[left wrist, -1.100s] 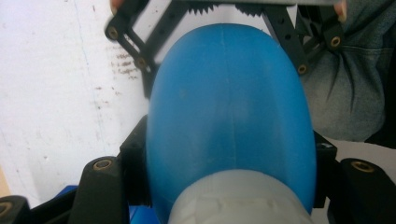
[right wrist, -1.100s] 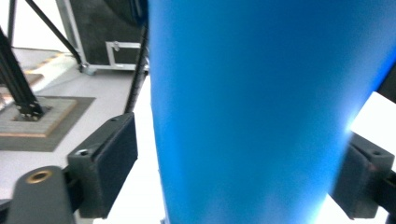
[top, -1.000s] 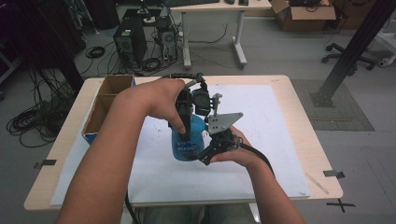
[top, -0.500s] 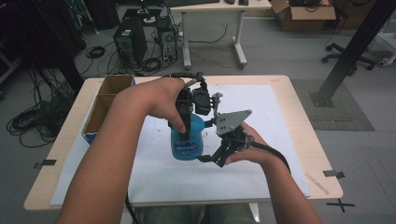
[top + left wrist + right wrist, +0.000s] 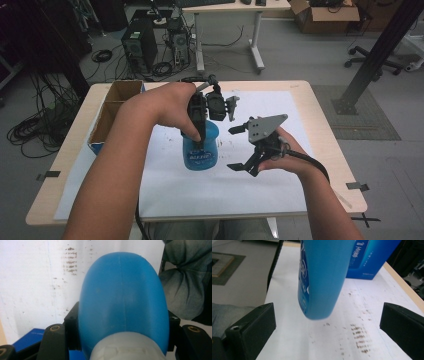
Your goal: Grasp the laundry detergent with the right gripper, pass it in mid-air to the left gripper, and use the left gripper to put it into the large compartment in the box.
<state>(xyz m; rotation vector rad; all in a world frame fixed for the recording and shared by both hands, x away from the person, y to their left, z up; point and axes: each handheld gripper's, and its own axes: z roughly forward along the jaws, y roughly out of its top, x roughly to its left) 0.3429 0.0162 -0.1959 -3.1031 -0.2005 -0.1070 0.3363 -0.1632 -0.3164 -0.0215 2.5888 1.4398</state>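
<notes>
Jaws of our left gripper [image 5: 202,131] clamp the blue bottle [image 5: 200,150]; right gripper [image 5: 239,148] just spread wide, empty.
Smooth, rounded plastic looks slippery, so we grip near its neck, frame centre.

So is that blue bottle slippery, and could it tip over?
Probably a bit slippery: the blue bottle looks smooth and rounded. The left gripper clamps it near the top, so it may swing. Its base seems lifted off the white paper, so no tipping now.

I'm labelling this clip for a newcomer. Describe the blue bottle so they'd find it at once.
Start at the white sheet covering the table. Near its middle the left gripper clamps the bottle from above. It is rounded bright blue plastic, unlike the open cardboard box at the table's left edge.
</notes>
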